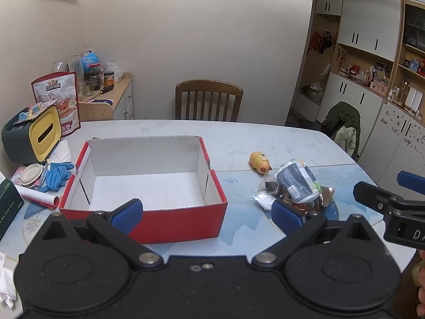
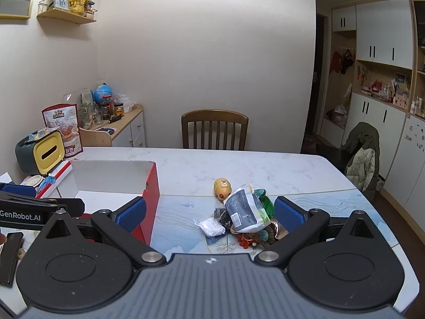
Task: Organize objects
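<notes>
Both grippers tilt downward over the tabletop (image 1: 265, 138), jaws spread wide and holding nothing. The left gripper (image 1: 207, 212) hovers at the near wall of the red cardboard box (image 1: 170, 220). The right gripper (image 2: 209, 214) faces the heap of packets (image 2: 244, 215) right of the box; a yellow toy (image 2: 222, 187) lies just behind the heap.

An open box (image 1: 143, 186) sits on the table (image 1: 239, 135), with a pile of packets (image 1: 294, 186) to its right. A small toy (image 1: 259, 161) lies just behind the pile, and a chair (image 1: 209, 99) stands beyond the table's far edge.
</notes>
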